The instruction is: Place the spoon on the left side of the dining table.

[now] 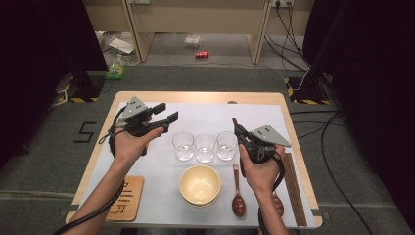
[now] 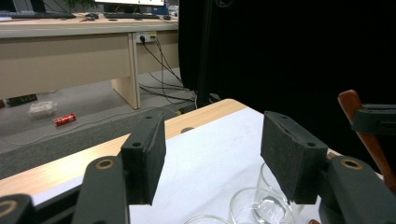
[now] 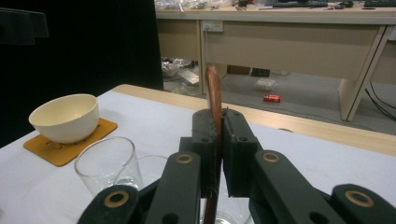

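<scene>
High view, from the table's (image 1: 205,97) left edge: a wooden coaster (image 1: 128,198) lies at the near-left corner. Above the left half, the left gripper (image 1: 165,114) hovers with jaws spread and nothing between them. 3 clear glasses (image 1: 204,146) stand in a row at the middle, a cream bowl (image 1: 199,184) near the front edge. The right gripper (image 1: 235,125) is clenched on what looks like a brown wooden spoon (image 3: 214,95), lifted above the right half. Another spoon (image 1: 238,193) lies right of the bowl.
</scene>
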`<state>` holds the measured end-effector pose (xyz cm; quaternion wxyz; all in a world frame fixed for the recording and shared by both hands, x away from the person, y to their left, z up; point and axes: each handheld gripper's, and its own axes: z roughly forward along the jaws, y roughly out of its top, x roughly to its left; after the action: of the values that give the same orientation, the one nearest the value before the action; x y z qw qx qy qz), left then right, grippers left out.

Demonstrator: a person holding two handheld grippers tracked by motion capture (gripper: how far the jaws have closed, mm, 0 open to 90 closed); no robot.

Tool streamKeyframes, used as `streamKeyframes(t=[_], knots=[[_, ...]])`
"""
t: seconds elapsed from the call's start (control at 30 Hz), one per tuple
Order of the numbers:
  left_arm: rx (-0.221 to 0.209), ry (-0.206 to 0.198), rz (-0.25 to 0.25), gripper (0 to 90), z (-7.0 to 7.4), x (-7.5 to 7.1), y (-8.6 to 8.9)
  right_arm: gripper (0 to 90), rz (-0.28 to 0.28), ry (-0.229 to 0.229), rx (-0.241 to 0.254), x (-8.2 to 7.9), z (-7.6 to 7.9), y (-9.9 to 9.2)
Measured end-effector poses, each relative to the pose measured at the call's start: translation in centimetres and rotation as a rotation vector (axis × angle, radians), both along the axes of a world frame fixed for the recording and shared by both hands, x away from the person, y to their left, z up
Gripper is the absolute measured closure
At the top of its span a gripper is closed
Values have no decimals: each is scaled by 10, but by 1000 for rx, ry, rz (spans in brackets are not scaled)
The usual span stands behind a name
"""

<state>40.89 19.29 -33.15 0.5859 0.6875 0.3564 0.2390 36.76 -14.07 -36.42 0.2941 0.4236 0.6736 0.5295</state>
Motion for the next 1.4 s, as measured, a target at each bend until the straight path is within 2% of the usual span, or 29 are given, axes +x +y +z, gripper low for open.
streamKeyframes(t=[0.8, 1.4], knots=[[-3, 16, -66, 395, 3, 3, -29, 846, 28, -20, 1, 6, 4, 20], [-23, 34, -103, 396, 5, 8, -47, 846, 44, -34, -5, 10, 7, 32]])
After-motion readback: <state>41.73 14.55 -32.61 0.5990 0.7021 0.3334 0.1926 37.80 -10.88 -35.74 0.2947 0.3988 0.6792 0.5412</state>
